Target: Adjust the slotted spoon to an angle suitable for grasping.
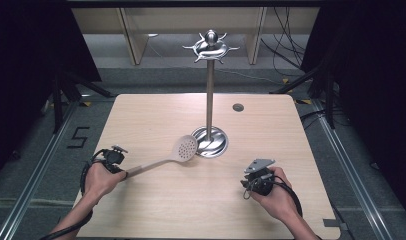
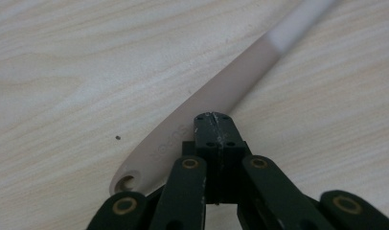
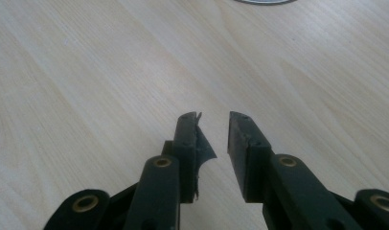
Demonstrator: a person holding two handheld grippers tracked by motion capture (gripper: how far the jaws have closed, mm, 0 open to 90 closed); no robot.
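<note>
A pale slotted spoon (image 1: 185, 148) lies slanted on the wooden table (image 1: 156, 110), its round head beside the base of a metal utensil stand (image 1: 210, 95). Its long handle (image 2: 240, 81) runs down-left to my left gripper (image 1: 123, 173). In the left gripper view that gripper (image 2: 214, 120) has its jaws pressed together over the flat handle near its hole end, with nothing between the pads. Whether the tips touch the handle I cannot tell. My right gripper (image 1: 247, 181) is held low over bare table at the front right. Its jaws (image 3: 214, 117) stand a little apart and hold nothing.
The stand's shiny round base (image 1: 211, 142) sits mid-table, its edge at the top of the right gripper view (image 3: 264, 1), and hooks crown its pole. A small round grommet (image 1: 238, 107) lies behind it. Dark curtains flank the table, with cables on the floor beyond.
</note>
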